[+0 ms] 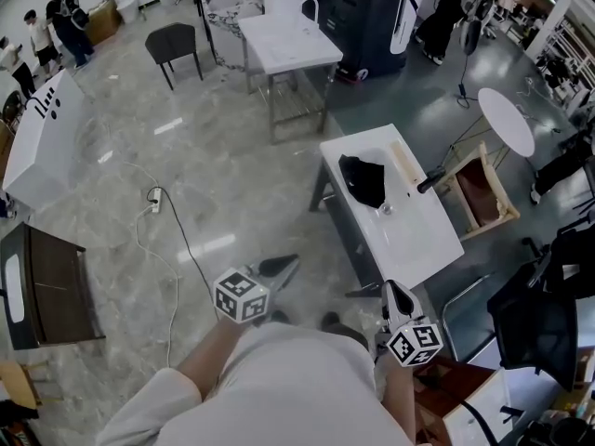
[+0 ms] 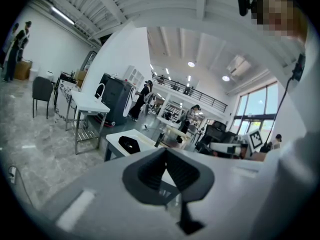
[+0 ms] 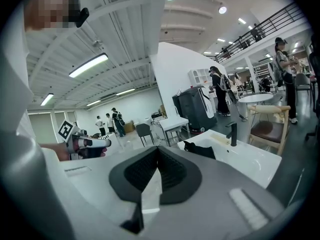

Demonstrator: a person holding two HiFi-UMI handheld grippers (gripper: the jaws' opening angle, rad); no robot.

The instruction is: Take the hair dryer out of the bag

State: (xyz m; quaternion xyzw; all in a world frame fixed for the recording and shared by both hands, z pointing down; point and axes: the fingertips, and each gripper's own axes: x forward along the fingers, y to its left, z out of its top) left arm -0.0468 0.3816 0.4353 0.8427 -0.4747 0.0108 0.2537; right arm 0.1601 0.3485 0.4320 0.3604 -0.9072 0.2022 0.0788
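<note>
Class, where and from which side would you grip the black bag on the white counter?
Probably a fold along the near edge of the black bag, coming from the person's end of the white counter: it lies slumped and soft, showing no handle.

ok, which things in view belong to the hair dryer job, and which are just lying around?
Job: black bag on the white sink unit; left gripper and right gripper, both shut, empty. Hair dryer not visible.
Lying about: faucet, black chair, white table, power strip, wooden chair.
</note>
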